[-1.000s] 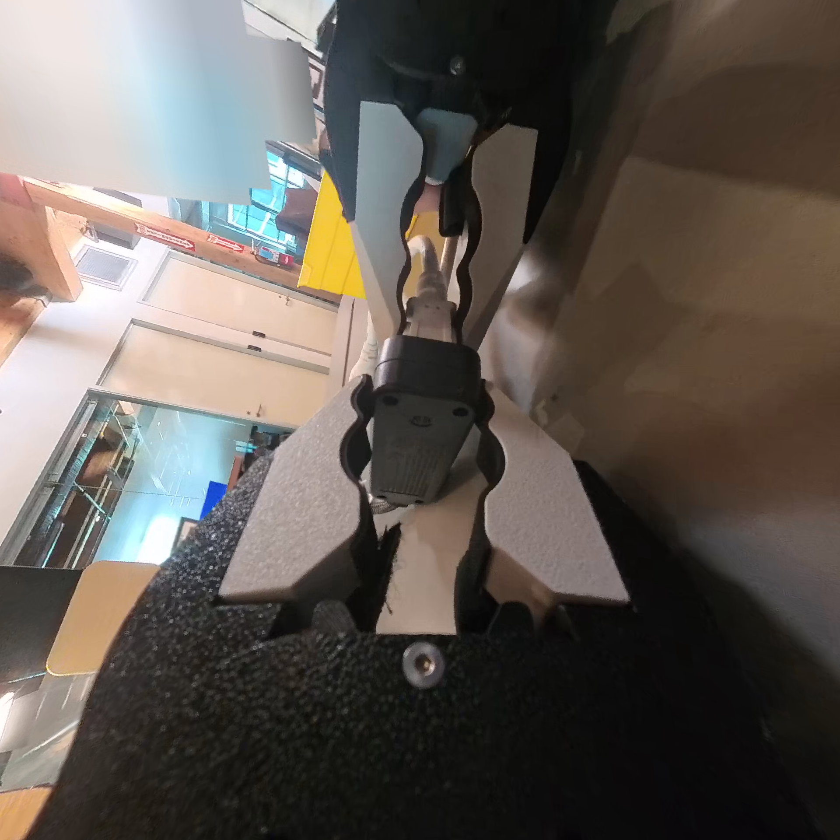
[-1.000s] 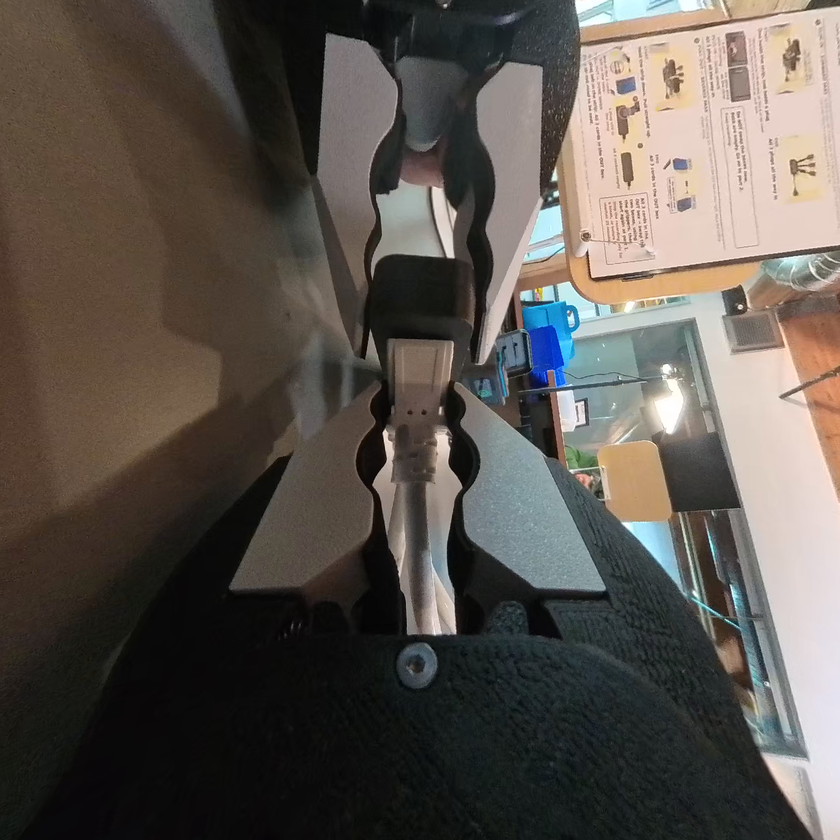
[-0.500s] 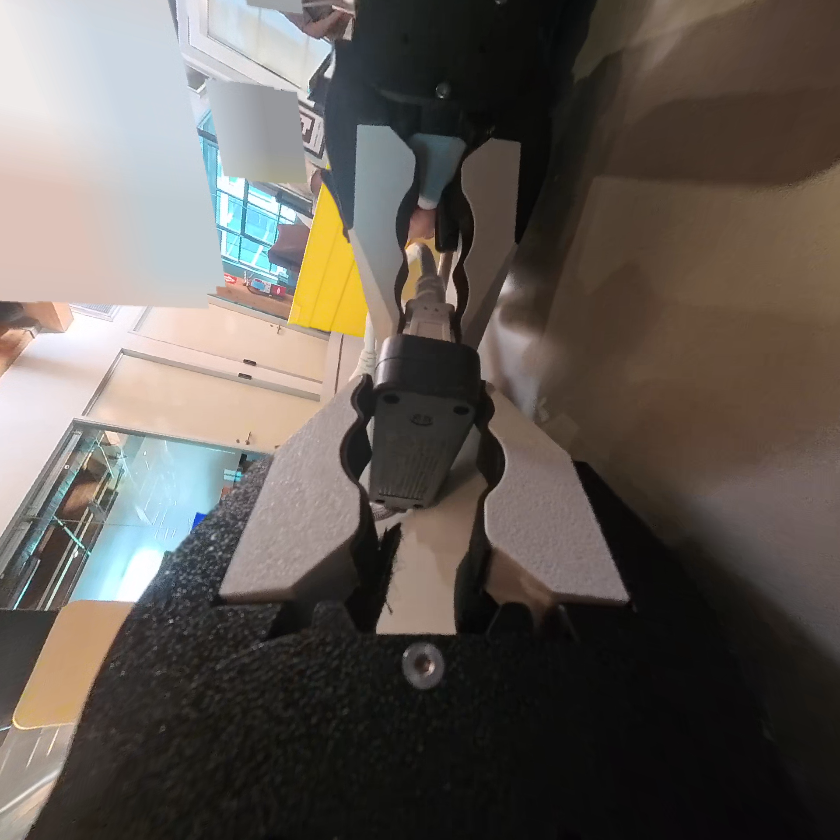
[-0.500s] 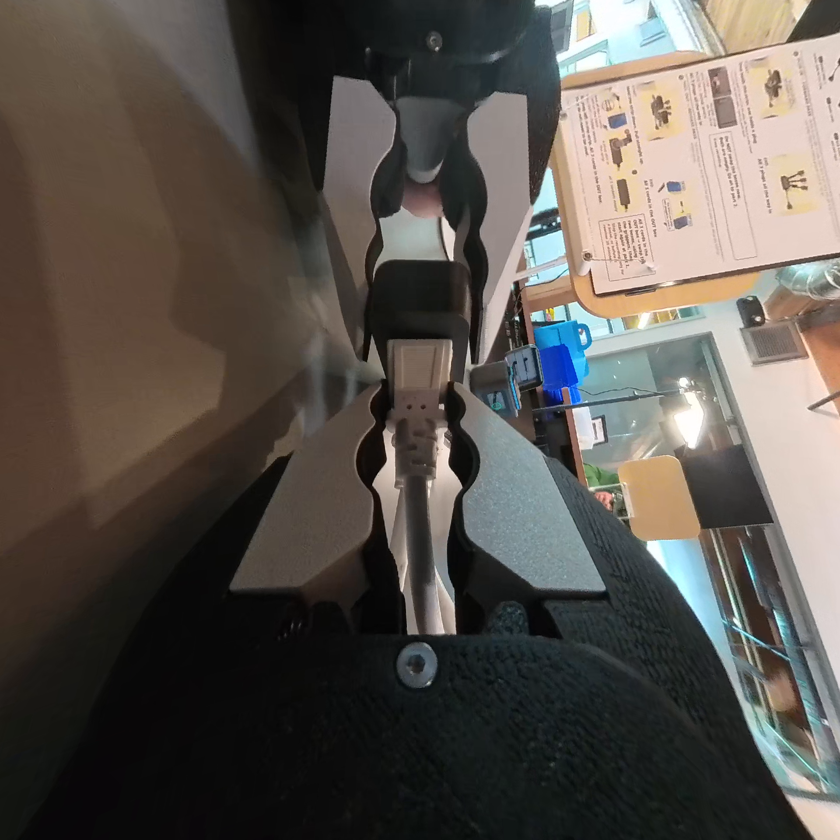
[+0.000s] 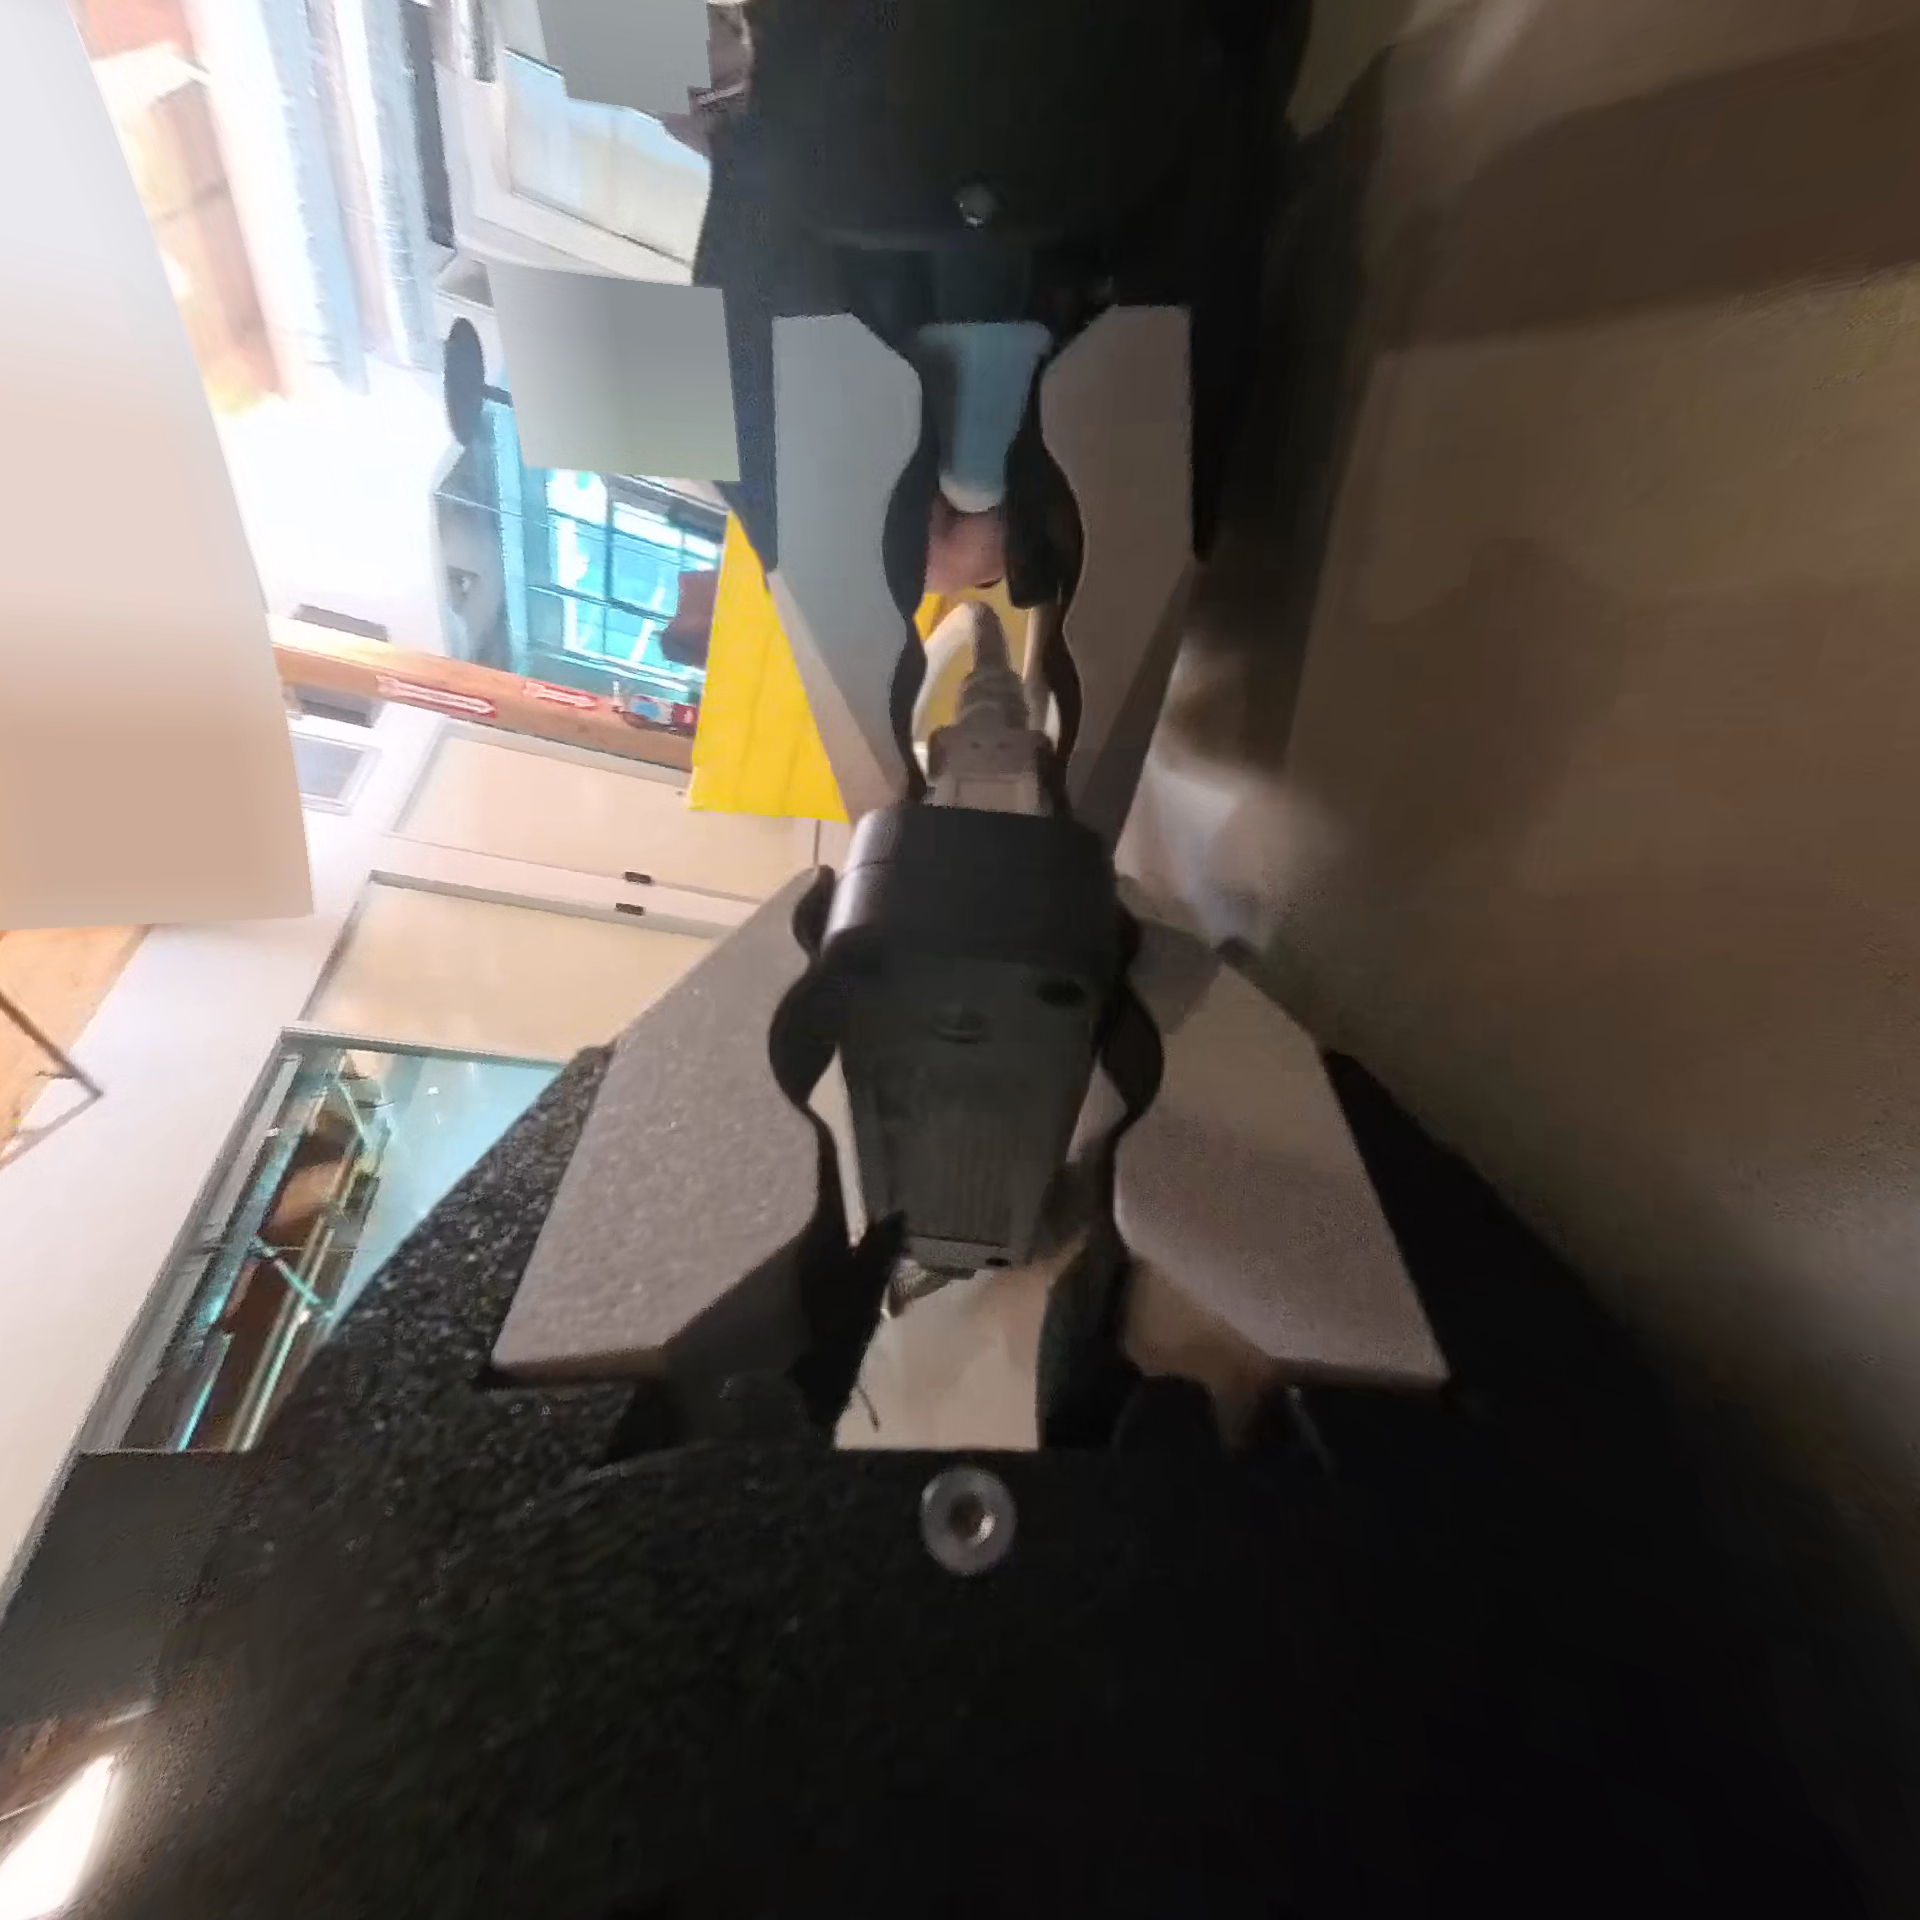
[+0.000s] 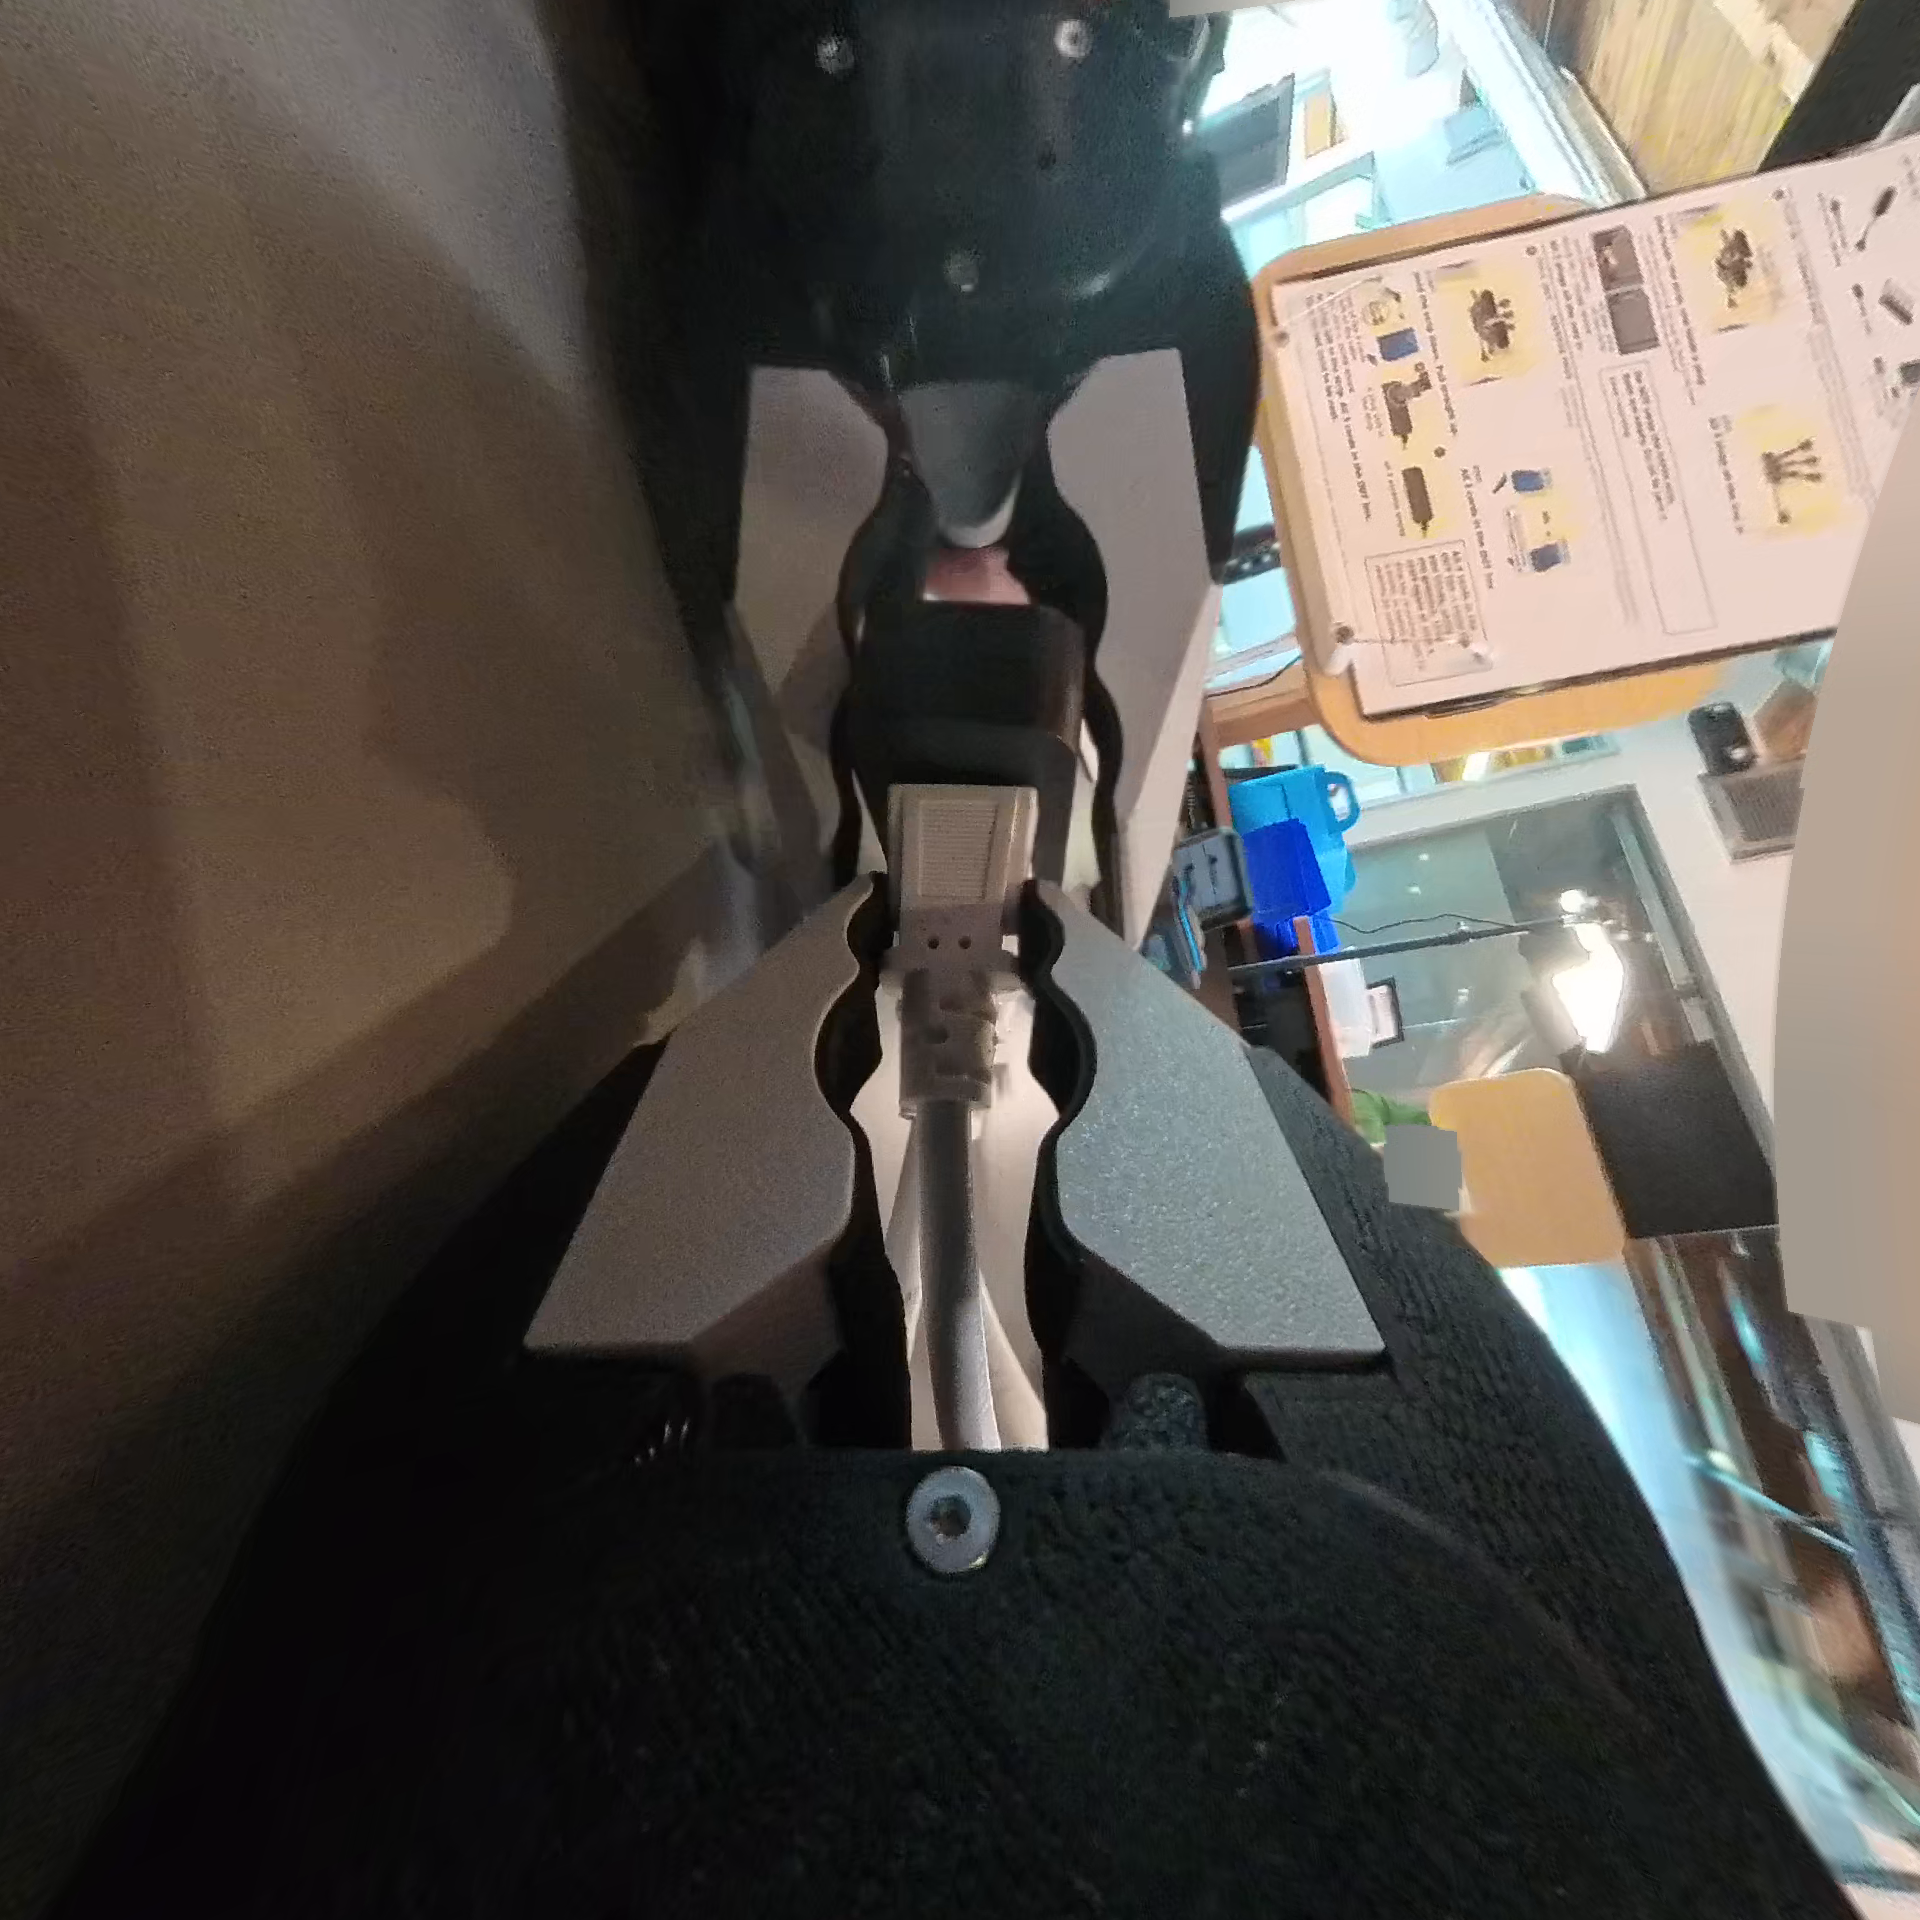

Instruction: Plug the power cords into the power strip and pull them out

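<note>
Both views are rolled sideways and the two grippers face each other tip to tip. My left gripper is shut on a black socket block. My right gripper is shut on a white plug whose white cord runs back between its fingers. The plug's front end sits against the black socket block, and its prongs are hidden. In the left wrist view the right gripper holds the white plug just beyond the block. In the right wrist view the left gripper holds the block from the far side.
A tan table surface fills the right of the left wrist view and the left of the right wrist view, close beside the grippers. Beyond are an instruction sheet on a wooden board, blue bins and a yellow panel.
Both grippers have swung together, so the background has shifted in both views. The grips on the black block and the white plug are unchanged, and the two stay together.
</note>
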Available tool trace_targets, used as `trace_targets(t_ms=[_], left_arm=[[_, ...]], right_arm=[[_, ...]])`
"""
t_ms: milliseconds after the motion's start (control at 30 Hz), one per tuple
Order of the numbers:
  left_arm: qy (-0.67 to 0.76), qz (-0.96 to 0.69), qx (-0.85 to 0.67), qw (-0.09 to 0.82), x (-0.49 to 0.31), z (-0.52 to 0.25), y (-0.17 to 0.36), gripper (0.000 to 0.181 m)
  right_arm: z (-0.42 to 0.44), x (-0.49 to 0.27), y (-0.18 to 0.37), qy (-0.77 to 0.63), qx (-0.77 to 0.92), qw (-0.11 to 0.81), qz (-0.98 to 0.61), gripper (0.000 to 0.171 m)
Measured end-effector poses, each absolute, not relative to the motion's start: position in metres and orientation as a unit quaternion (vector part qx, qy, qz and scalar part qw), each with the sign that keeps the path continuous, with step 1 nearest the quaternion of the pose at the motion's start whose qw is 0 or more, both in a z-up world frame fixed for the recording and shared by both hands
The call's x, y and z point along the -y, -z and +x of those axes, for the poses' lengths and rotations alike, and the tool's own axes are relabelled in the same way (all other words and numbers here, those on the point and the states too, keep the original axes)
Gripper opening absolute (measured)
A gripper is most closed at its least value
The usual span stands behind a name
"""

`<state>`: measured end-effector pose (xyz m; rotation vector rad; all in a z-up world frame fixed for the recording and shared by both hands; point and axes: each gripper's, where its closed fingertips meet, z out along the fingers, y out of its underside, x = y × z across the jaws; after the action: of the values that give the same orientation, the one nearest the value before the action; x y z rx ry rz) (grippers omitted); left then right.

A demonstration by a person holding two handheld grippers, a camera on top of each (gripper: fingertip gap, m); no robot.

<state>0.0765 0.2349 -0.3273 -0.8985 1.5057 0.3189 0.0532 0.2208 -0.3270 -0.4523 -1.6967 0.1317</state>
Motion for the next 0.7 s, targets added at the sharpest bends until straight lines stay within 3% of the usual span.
trace_targets(t_ms=[700], left_arm=[[-0.14, -0.45, -0.64, 0.607, -0.239, 0.065, 0.334, 0.043]], right_arm=[[0.06, -0.227, 0.331, -0.07, 0.749, 0.625, -0.21, 0.024]])
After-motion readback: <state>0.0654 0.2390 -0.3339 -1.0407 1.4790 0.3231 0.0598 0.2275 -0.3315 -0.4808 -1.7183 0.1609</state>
